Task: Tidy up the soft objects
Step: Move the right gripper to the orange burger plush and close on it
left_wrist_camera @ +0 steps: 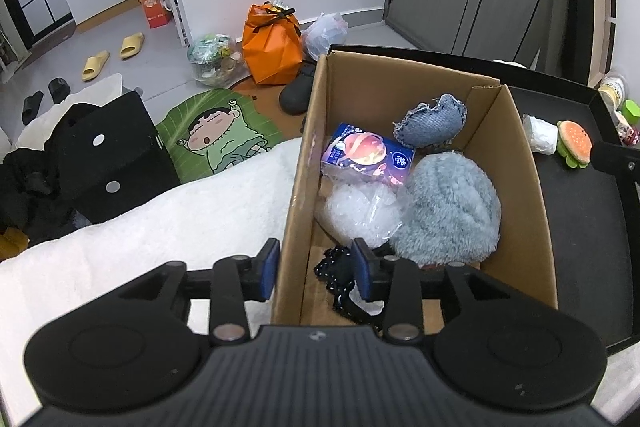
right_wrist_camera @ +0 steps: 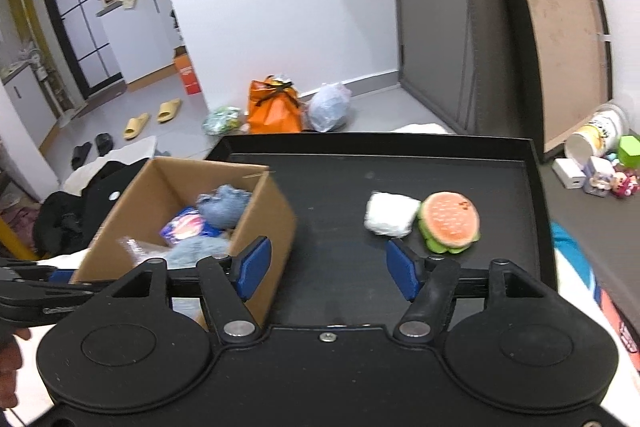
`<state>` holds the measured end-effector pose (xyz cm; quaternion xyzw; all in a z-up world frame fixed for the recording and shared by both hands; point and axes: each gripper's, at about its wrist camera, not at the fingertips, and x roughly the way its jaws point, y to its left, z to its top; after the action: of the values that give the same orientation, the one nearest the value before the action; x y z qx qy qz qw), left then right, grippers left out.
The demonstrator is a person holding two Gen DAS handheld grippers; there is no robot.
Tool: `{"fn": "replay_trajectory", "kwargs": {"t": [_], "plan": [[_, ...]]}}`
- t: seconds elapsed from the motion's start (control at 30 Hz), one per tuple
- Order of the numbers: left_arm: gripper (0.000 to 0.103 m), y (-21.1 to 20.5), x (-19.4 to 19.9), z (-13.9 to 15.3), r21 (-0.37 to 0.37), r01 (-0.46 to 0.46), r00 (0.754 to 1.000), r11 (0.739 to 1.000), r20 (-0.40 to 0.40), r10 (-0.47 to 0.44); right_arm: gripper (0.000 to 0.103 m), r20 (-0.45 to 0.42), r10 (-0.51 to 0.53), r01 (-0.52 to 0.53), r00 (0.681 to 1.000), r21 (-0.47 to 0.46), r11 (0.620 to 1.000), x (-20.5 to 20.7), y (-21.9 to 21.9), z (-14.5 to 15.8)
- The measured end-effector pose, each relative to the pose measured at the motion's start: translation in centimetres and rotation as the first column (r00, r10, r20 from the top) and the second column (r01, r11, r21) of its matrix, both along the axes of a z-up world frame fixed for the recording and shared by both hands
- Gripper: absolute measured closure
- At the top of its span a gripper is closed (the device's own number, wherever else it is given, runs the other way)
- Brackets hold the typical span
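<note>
A: Box (left_wrist_camera: 516, 163) count first, lower right of the left wrist view: how many things inside?

B: Five. One fluffy blue ball (left_wrist_camera: 450, 211), one denim pouch (left_wrist_camera: 434, 123), one printed packet (left_wrist_camera: 366, 157), one clear plastic wad (left_wrist_camera: 360, 215), one black beaded piece (left_wrist_camera: 340, 279).

A: And outside it?

B: Two, touching, on the black tray (right_wrist_camera: 340, 195) at centre right of the right wrist view: one white bundle (right_wrist_camera: 390, 213) and one burger toy (right_wrist_camera: 450, 221).

A: The grippers?

B: Left gripper (left_wrist_camera: 316, 269) is parted, straddling the box's left wall, pinching nothing. Right gripper (right_wrist_camera: 330, 267) is spread wide over bare tray, empty, below the bundle.
</note>
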<state>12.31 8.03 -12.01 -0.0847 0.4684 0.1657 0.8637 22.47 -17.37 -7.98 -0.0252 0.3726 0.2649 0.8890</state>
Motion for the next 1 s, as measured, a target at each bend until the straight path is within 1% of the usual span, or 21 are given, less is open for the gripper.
{"fn": "replay_trajectory", "kwargs": {"t": [0.13, 0.37, 0.73, 0.87, 1.0], "plan": [[0.059, -0.4, 0.5, -0.1, 0.017, -0.004, 1.0, 1.0, -0.01, 0.005, 0.034, 0.009, -0.025, 0.025, 1.0, -0.022, 0.999, 0.9, -0.8, -0.5], [0.053, -0.9, 1.5, -0.2, 0.047, -0.017, 0.999, 0.999, -0.028, 0.018, 0.034, 0.013, -0.055, 0.055, 0.998, -0.058, 0.997, 3.3, -2.1, -2.0], [0.049, -1.6, 2.7, -0.5, 0.088, -0.034, 0.998, 0.996, -0.057, 0.039, 0.034, 0.014, -0.073, 0.074, 0.997, -0.102, 0.992, 6.5, -3.1, -4.4], [0.047, -1.9, 3.2, -0.6, 0.103, -0.029, 0.997, 0.994, -0.07, 0.037, 0.037, 0.008, -0.075, 0.075, 0.997, -0.118, 0.99, 7.9, -3.3, -5.5], [0.047, -2.0, 3.3, -0.6, 0.103, -0.032, 0.996, 0.994, -0.074, 0.04, 0.039, 0.002, -0.071, 0.07, 0.998, -0.136, 0.988, 8.7, -3.2, -6.4]]}}
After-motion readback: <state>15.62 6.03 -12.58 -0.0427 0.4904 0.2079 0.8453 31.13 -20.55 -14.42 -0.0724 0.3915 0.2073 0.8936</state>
